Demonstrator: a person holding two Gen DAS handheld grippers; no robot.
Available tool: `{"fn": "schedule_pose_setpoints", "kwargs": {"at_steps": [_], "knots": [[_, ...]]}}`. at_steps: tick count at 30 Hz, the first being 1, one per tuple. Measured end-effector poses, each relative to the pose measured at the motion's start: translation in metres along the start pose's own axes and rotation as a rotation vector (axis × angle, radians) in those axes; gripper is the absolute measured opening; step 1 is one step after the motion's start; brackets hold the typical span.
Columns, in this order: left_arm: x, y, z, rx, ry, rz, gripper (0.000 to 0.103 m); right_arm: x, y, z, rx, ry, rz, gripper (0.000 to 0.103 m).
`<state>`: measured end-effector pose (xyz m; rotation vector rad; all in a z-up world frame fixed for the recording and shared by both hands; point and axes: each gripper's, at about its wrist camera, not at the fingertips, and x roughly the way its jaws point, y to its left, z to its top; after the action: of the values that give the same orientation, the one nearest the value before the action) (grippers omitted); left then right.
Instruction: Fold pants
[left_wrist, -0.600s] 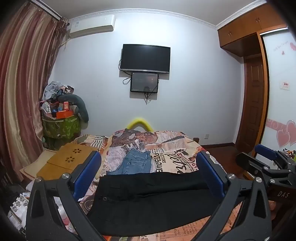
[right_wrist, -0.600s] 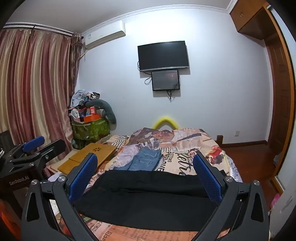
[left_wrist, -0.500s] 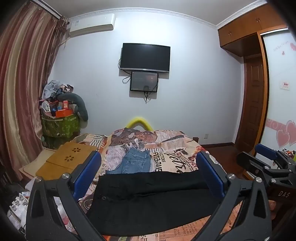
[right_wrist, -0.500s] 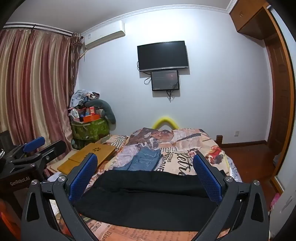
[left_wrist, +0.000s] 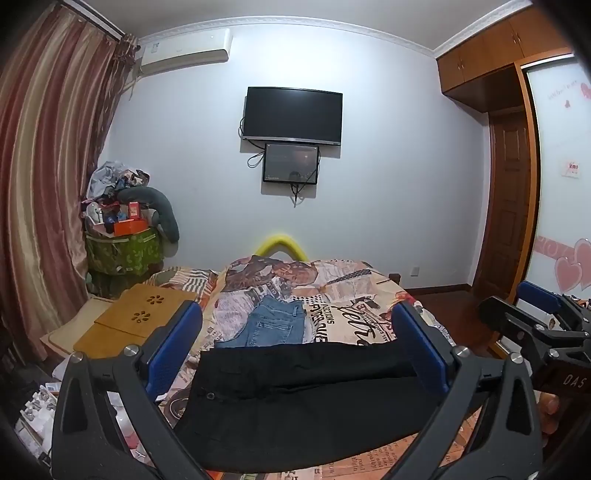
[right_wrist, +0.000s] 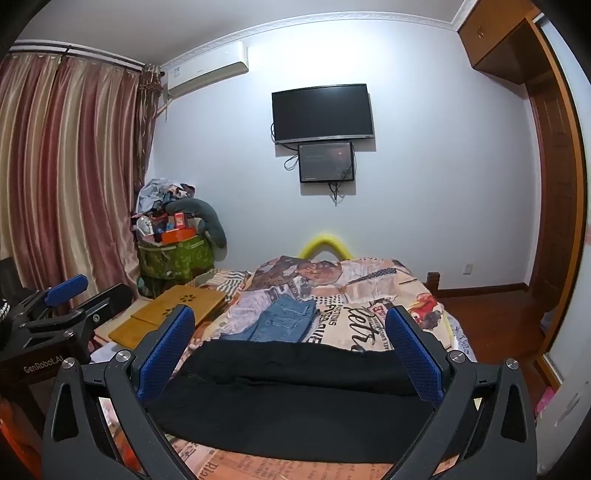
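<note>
Black pants lie across the near end of the bed, folded lengthwise, waist button at the left; they also show in the right wrist view. My left gripper is open and empty, held above the pants. My right gripper is open and empty, also above them. Each gripper shows in the other's view: the right one at the right edge, the left one at the left edge.
Folded blue jeans lie farther up the printed bedspread. A wooden lap table sits at the bed's left. A green bin piled with clutter stands by the curtain. A wardrobe and door stand at the right.
Both views have shifted only slightly. The pants have not moved and both grippers stay open.
</note>
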<state>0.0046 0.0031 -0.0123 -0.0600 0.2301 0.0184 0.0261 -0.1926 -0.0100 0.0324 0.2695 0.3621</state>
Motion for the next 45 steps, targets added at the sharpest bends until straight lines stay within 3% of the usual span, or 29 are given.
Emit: {"fn": "schedule_pose_setpoints", "kwargs": {"at_steps": [10,12,45], "knots": [[0.002,-0.002,-0.012,0.003,0.004,0.000,0.103,0.001,0.002,0.001,0.000,0.002,-0.003,0.103],[0.002,0.001,0.001,-0.003,0.007,-0.001,0.103,0.002,0.001,0.001,0.001,0.002,-0.003,0.103],[0.006,-0.002,0.005,0.000,0.009,-0.006,0.103,0.001,0.001,0.001,-0.003,0.000,-0.005,0.103]]}}
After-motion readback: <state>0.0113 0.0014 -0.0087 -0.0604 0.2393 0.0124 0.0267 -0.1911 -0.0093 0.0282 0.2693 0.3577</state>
